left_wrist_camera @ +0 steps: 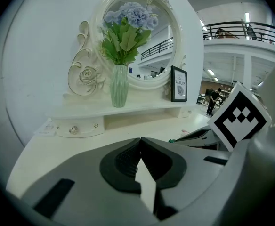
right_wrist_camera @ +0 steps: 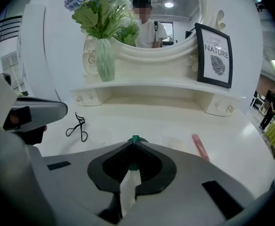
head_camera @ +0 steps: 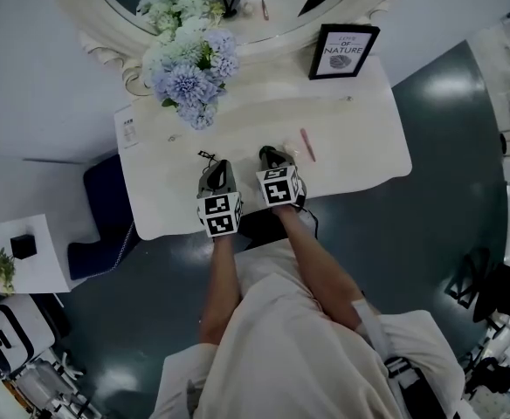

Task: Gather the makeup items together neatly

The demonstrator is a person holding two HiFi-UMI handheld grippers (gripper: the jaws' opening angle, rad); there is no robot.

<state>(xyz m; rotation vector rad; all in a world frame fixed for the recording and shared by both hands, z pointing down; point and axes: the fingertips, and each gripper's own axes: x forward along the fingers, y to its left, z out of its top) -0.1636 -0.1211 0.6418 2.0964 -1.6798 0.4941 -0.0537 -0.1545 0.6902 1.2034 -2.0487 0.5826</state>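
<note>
Nearest to you: both tongs sit side by side at the front edge of the table [head_camera: 360, 147]. Your left gripper [left_wrist_camera: 140, 139] has its jaws pressed together with nothing in them; your right gripper [right_wrist_camera: 135, 144] is also closed, but there's a small green thing [right_wrist_camera: 135, 138] pinched right at the tips. It's too small to say what it is, probably one of the makeup bits.

A bit further out, the curler [right_wrist_camera: 77, 127] lies just ahead of the left gripper, off to the left of your right jaws, so the left hand is the closer one for it. The pink stick [right_wrist_camera: 200, 146] lies ahead and to the right of the right gripper, well apart from the curler; its long axis runs roughly front to back, tilted a little. That's the one that matters imo: the right hand is clearly nearer, and you'd want the jaws across the stick, not along it. You'd have to set the green thing down first though.

At the back: the vase [right_wrist_camera: 104, 60] and frame [right_wrist_camera: 214, 55] on the shelf, then the mirror [right_wrist_camera: 175, 22]; none of them need touching.
</note>
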